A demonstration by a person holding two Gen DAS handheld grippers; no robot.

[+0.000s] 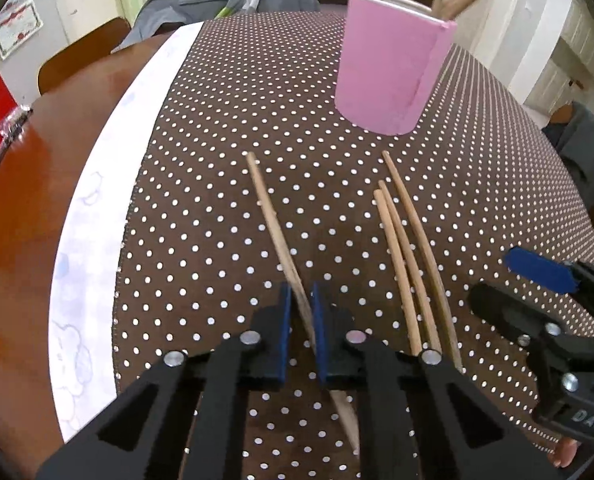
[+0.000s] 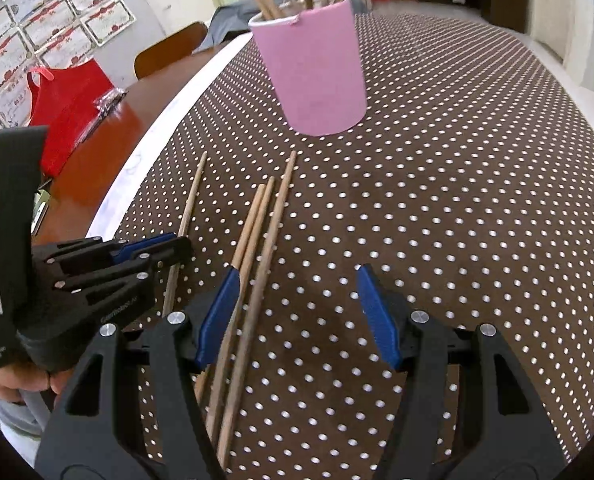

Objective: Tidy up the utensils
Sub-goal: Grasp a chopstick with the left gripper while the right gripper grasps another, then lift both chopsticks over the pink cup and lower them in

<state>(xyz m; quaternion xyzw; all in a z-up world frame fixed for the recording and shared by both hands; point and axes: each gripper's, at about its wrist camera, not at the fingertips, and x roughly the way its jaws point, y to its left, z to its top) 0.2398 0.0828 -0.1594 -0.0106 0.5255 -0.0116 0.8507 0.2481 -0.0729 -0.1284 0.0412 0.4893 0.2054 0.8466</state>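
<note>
My left gripper point(image 1: 300, 300) is shut on a single wooden chopstick point(image 1: 271, 216) that lies on the dotted cloth, its blue pads pressing both sides. Just to its right lie three more chopsticks point(image 1: 411, 264) side by side. In the right wrist view these three chopsticks point(image 2: 257, 264) pass between the jaws of my open right gripper point(image 2: 299, 314), close to its left pad, with nothing pressing on them. A pink cup point(image 2: 317, 68) stands upright beyond them with several chopsticks in it. The left gripper point(image 2: 165, 248) shows at the left of that view.
A brown polka-dot cloth point(image 1: 477, 168) covers the table, with a white strip point(image 1: 97, 240) along its left edge and bare wood point(image 1: 25, 220) beyond. A red bag point(image 2: 69, 108) and a chair back point(image 2: 169, 52) sit at the far left. A hand point(image 2: 13, 384) holds the left gripper.
</note>
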